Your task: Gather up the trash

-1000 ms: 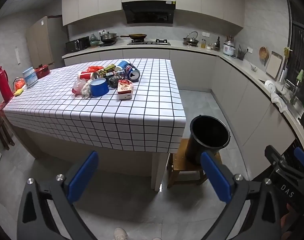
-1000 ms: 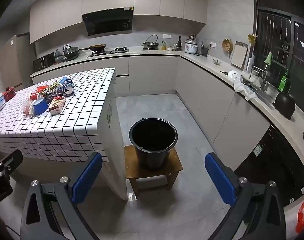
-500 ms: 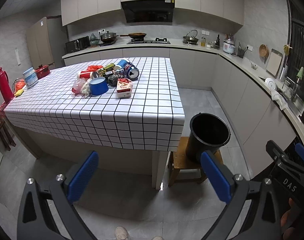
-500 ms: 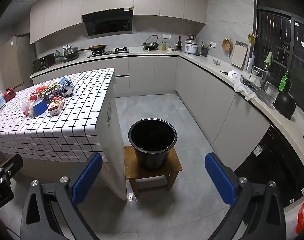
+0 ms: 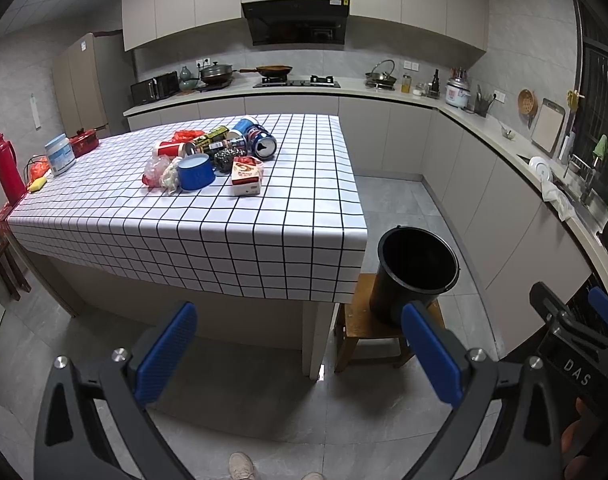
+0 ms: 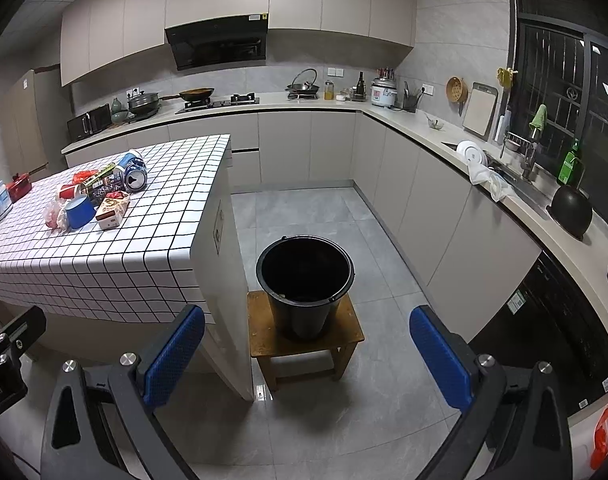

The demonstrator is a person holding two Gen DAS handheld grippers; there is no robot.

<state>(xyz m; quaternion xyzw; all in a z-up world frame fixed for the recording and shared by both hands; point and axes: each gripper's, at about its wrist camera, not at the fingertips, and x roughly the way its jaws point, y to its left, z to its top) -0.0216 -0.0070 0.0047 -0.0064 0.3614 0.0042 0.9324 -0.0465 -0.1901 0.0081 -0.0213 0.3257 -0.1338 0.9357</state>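
Trash: cans, blue tub, carton, crumpled bags heaped mid-desk | left wrist: left gripper jaws wide, empty, well short of the heap; likely light, cans slippery and dentable, best pinched across the body | right wrist: right gripper jaws wide, empty; black bucket on stool beside desk.

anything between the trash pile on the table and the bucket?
Nothing visible. The trash pile sits mid-table; the tablecloth between it and the right edge is bare, and the black bucket stands open on its stool just past that edge.
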